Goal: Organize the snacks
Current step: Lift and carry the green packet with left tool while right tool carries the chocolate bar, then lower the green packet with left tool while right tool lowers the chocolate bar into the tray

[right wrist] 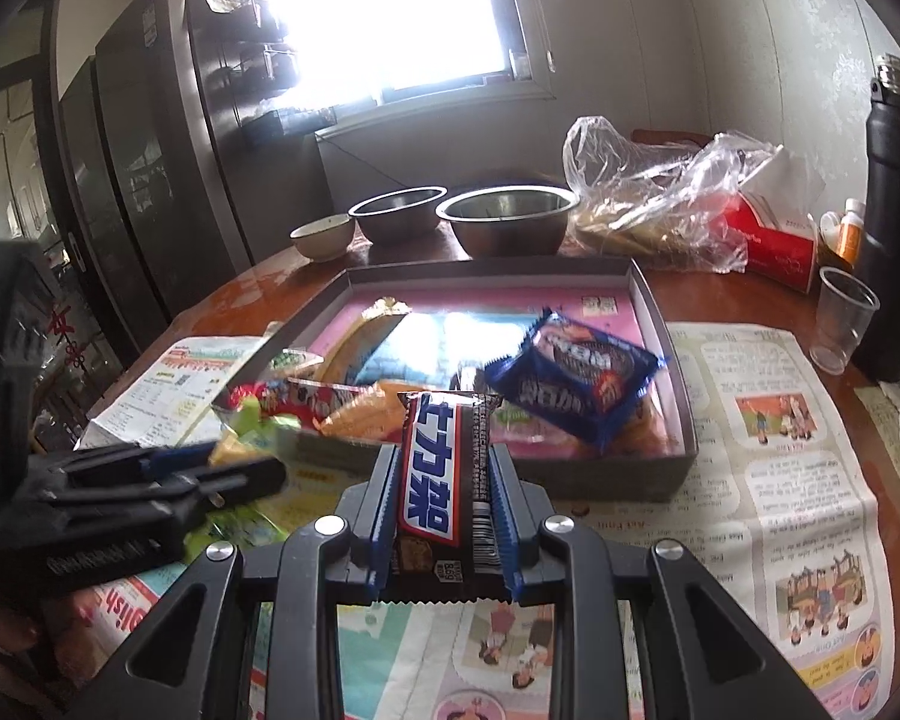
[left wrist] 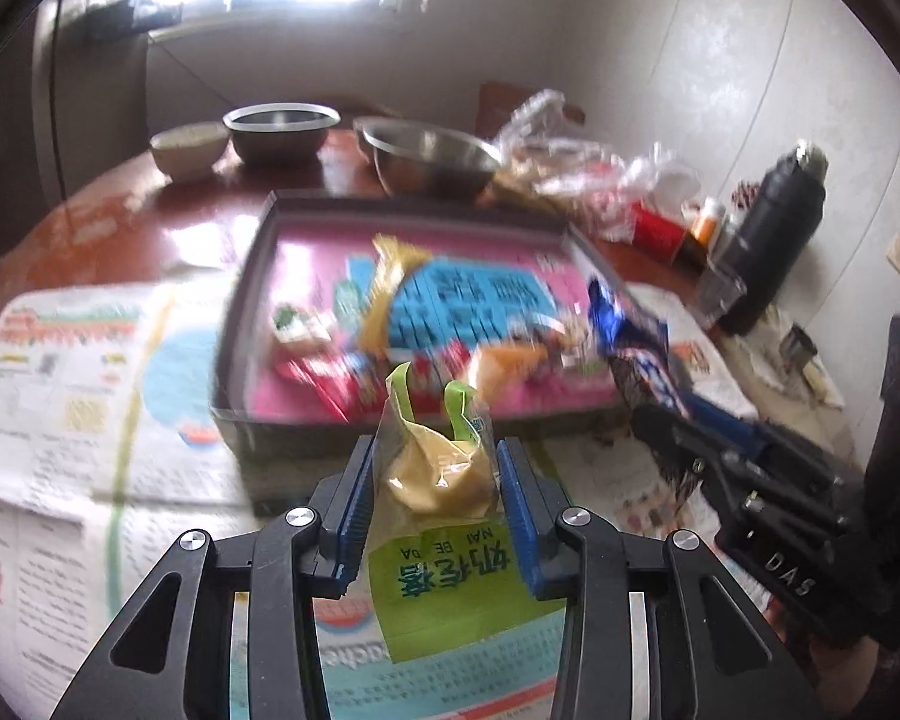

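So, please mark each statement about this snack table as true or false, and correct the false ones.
1. The right gripper holds a chocolate bar. True.
2. The left gripper is open and holds nothing. False: it is shut on a green and yellow snack packet.
3. The shallow box already contains several snacks. True.
4. A blue cookie packet lies on the newspaper outside the box. False: it lies inside the box.
5. Two metal bowls stand behind the box. True.
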Demonstrator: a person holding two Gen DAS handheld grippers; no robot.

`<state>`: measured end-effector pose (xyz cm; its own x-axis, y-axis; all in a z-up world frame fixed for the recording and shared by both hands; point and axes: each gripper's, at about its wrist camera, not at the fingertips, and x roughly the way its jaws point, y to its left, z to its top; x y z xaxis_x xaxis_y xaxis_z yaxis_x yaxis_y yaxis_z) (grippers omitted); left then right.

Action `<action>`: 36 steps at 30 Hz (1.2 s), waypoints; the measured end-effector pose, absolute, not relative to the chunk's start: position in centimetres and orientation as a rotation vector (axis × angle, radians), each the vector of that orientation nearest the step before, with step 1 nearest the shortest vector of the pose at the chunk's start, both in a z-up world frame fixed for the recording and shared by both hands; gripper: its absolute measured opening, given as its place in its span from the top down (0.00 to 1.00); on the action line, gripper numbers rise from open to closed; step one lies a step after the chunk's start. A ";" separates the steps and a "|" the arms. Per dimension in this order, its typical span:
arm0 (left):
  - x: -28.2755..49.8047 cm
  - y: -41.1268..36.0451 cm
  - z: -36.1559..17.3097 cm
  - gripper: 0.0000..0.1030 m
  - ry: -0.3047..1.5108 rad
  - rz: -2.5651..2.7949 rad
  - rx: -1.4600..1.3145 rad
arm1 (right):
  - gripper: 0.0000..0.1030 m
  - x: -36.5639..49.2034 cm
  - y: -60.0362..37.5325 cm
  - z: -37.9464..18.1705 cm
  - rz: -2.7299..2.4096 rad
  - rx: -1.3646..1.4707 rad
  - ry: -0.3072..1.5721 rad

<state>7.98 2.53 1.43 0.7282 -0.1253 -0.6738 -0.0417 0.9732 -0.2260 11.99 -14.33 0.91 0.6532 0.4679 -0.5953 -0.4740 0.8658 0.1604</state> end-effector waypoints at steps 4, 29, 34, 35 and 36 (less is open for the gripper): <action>8.5 3.7 2.7 0.60 0.717 -0.023 -0.240 | 0.72 12.5 -13.7 1.2 0.538 -0.016 0.666; 15.1 6.0 1.5 0.60 0.723 0.020 -0.258 | 0.72 17.7 -9.8 1.1 0.517 -0.036 0.688; 15.5 6.2 1.0 0.60 0.733 0.027 -0.260 | 0.72 18.4 -9.6 0.7 0.511 -0.032 0.700; 15.6 6.2 0.9 0.60 0.736 0.028 -0.260 | 0.72 18.7 -9.6 0.6 0.510 -0.034 0.705; 15.7 6.3 0.8 0.60 0.739 0.027 -0.262 | 0.72 18.8 -9.5 0.5 0.509 -0.035 0.708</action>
